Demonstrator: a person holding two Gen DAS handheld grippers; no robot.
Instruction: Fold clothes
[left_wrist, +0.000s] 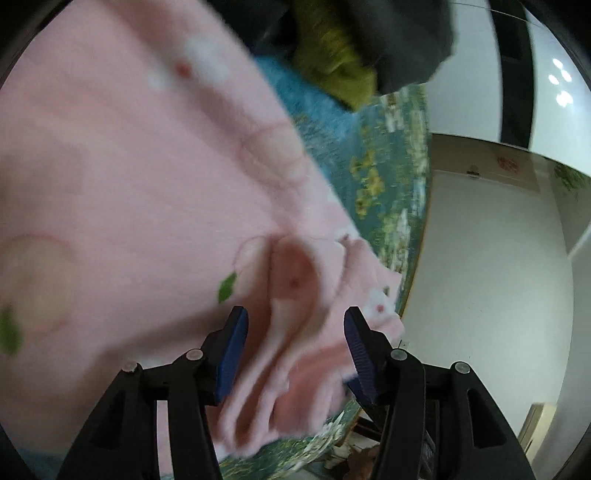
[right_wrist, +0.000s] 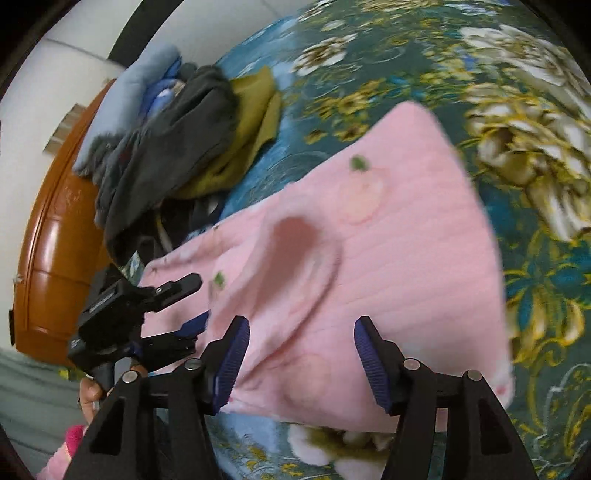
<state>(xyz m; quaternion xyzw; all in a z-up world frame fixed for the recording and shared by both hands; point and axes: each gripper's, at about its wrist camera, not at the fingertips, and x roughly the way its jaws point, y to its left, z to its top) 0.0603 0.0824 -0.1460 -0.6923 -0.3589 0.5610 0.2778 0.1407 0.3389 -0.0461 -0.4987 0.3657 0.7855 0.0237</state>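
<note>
A pink garment (left_wrist: 140, 192) with small green and red prints lies on the flowered bedspread and fills most of the left wrist view. It also shows in the right wrist view (right_wrist: 388, 258). My left gripper (left_wrist: 295, 325) is open, its blue pads on either side of a bunched fold at the garment's edge. My right gripper (right_wrist: 301, 332) is open over the garment's near edge, with cloth between the pads. In the right wrist view the left gripper (right_wrist: 181, 306) shows at the garment's left corner, jaws apart.
The teal flowered bedspread (right_wrist: 424, 66) covers the bed. A pile of dark grey (right_wrist: 166, 147), olive (right_wrist: 255, 110) and blue clothes lies at the far side near a wooden headboard (right_wrist: 48, 236). The bed's edge (left_wrist: 413, 258) and a white wall lie to the right.
</note>
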